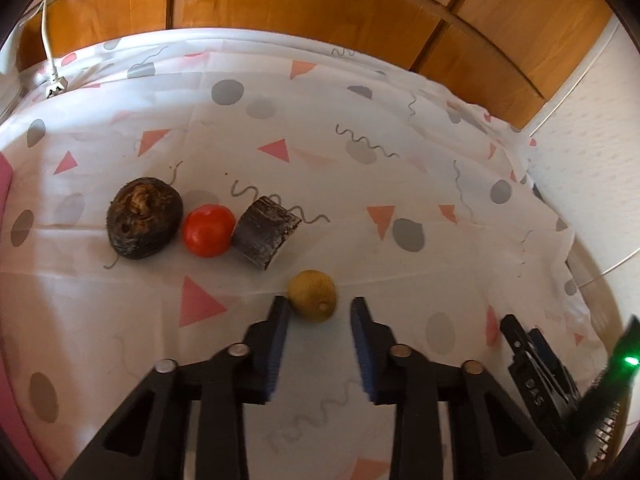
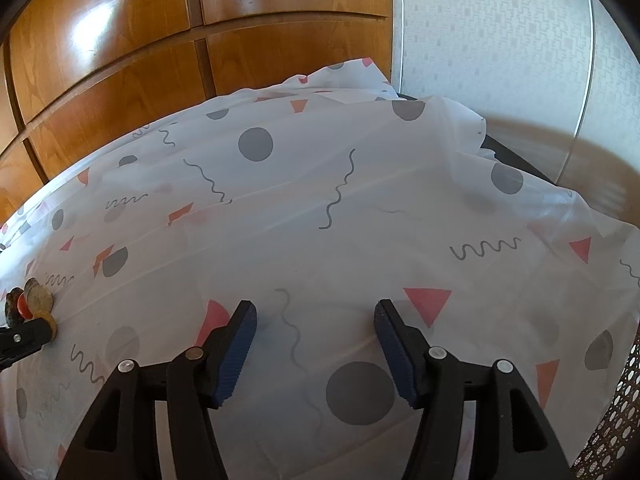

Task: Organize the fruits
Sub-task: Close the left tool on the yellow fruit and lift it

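Note:
A small yellow-brown fruit (image 1: 313,296) lies on the patterned cloth (image 1: 360,208), between the tips of my left gripper (image 1: 320,304). The left pad touches it and a narrow gap shows at the right pad, so the jaws stand open around it. Behind it sit a dark round fruit (image 1: 144,224), a red tomato (image 1: 208,230) and a dark cut chunk (image 1: 266,236) in a row. My right gripper (image 2: 316,312) is open over bare cloth (image 2: 360,208) with nothing between its fingers. The same fruits (image 2: 28,300) show small at the far left of the right wrist view.
Wooden cabinet doors (image 1: 300,4) stand behind the table. A white cable with a plug (image 1: 54,84) rests at the far left corner. The cloth hangs over the right edge by a pale wall (image 2: 500,40). A woven cane surface (image 2: 616,420) is at the lower right.

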A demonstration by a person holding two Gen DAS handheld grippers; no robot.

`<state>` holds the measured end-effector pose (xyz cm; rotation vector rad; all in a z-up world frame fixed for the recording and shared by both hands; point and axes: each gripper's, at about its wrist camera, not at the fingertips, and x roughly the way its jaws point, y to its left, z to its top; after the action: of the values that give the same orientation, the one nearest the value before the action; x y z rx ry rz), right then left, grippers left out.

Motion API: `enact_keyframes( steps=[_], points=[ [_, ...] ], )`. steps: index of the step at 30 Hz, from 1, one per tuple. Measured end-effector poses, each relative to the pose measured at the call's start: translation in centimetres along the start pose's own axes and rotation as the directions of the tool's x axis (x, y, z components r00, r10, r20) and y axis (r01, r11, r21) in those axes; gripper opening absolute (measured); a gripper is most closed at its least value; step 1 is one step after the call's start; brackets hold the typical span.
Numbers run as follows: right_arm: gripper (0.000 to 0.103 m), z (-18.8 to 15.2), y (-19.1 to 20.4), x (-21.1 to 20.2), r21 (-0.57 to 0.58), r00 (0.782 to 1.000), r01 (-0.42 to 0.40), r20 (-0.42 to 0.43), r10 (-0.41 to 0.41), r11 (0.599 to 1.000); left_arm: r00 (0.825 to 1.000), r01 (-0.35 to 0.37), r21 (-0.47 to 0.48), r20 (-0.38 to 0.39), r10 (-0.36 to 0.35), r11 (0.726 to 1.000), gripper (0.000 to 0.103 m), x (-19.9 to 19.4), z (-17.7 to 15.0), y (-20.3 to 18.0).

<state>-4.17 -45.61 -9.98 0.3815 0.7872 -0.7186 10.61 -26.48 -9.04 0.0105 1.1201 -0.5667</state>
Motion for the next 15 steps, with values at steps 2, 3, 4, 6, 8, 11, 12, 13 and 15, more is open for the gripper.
enact_keyframes(
  steps=[2, 3, 4, 6, 8, 11, 12, 13, 15],
  points=[
    [0.065, 0.0, 0.0, 0.0, -0.001, 1.000, -0.004, 0.000, 0.004, 1.000, 1.000, 0.006, 0.006, 0.018, -0.006, 1.000, 0.025, 0.1, 0.0, 0.2],
    [0.066, 0.0, 0.0, 0.0, -0.002, 1.000, -0.006, 0.001, 0.006, 1.000, 1.000, 0.011, 0.007, 0.018, -0.011, 1.000, 0.025, 0.1, -0.1, 0.2],
    [0.067, 0.0, 0.1, 0.1, -0.004, 1.000, -0.007, 0.001, 0.007, 1.000, 1.000, 0.020, 0.006, 0.019, -0.020, 1.000, 0.024, 0.0, -0.1, 0.4],
    [0.070, 0.0, 0.2, 0.1, -0.012, 1.000, -0.009, 0.001, 0.009, 1.000, 0.999, 0.033, 0.000, 0.015, -0.033, 0.999, 0.024, -0.2, -0.2, 0.7],
    [0.071, 0.0, 0.3, 0.1, -0.018, 1.000, -0.009, 0.000, 0.009, 1.000, 0.999, 0.042, -0.005, 0.010, -0.042, 0.999, 0.024, -0.7, -0.5, 1.0],
    [0.071, -0.1, 0.3, 0.1, -0.018, 1.000, -0.010, 0.001, 0.010, 1.000, 0.999, 0.043, 0.005, 0.030, -0.043, 0.999, 0.024, -2.4, -1.1, 1.4],
    [0.071, -0.1, 0.3, 0.1, -0.018, 1.000, -0.009, 0.001, 0.009, 1.000, 0.998, 0.044, 0.003, 0.037, -0.044, 0.999, 0.024, -3.1, -1.3, 1.8],
    [0.071, -0.1, 0.3, 0.1, -0.018, 1.000, -0.010, 0.001, 0.010, 1.000, 0.998, 0.048, -0.002, 0.044, -0.048, 0.999, 0.024, -3.7, -1.4, 2.1],
    [0.071, -0.1, 0.3, 0.1, -0.019, 1.000, -0.008, 0.001, 0.008, 1.000, 0.996, 0.045, -0.015, 0.073, -0.043, 0.999, 0.024, -5.6, -1.8, 3.2]
  ],
)
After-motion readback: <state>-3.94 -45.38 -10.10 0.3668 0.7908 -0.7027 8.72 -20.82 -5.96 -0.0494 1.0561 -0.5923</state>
